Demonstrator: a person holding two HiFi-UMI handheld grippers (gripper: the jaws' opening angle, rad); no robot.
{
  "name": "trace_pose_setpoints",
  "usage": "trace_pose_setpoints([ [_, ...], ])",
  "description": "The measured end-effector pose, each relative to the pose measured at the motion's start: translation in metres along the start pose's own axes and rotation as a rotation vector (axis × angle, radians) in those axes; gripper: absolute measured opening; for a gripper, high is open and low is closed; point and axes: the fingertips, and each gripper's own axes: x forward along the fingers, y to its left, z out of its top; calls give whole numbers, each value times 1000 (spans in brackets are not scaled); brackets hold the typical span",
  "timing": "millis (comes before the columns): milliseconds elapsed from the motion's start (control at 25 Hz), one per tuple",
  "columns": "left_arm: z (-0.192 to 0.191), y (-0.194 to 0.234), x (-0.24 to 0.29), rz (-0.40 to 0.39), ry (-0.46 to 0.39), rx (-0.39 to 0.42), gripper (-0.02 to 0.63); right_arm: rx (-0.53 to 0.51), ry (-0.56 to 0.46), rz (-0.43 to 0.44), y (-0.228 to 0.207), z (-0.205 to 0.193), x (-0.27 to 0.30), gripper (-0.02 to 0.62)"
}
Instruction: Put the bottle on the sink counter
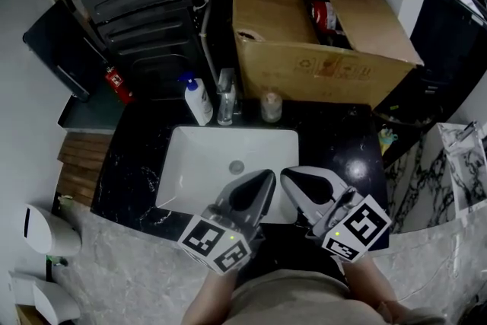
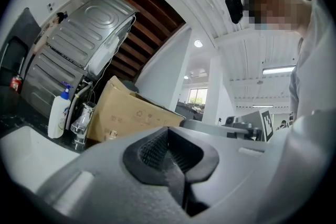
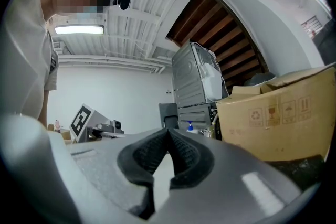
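The white plastic pump bottle with a blue pump head (image 1: 198,101) stands upright on the black marbled surface (image 1: 133,164) behind the white rectangular basin (image 1: 205,164). If this is the bottle meant, it is already on the sink counter. A red-labelled item (image 1: 326,15) inside the open brown cardboard box (image 1: 304,65) could be another bottle, but it is too small to tell. The chrome tap (image 1: 226,99) stands just beside the pump bottle, with a small clear glass jar (image 1: 271,107) a little further along. A gripper reaching for the bottle from the tap side could clip the tap or tip the jar. The bottle's smooth rounded body looks likely to slip or topple if it is pinched high near the narrow pump neck. The left gripper (image 1: 268,176) and the right gripper (image 1: 286,174) hover side by side over the near rim of the basin, well apart from the bottle. Each has its jaws together on nothing. Pushing forward with the jaws together would knock the bottle over, possibly into the basin, so they must spread first.
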Motion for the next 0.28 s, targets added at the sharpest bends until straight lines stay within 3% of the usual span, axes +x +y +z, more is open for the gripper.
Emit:
trace_pose_setpoints([
  [280,-7,3,6,-10,15,-16,8,-8,13,-2,-6,-5,2,3],
])
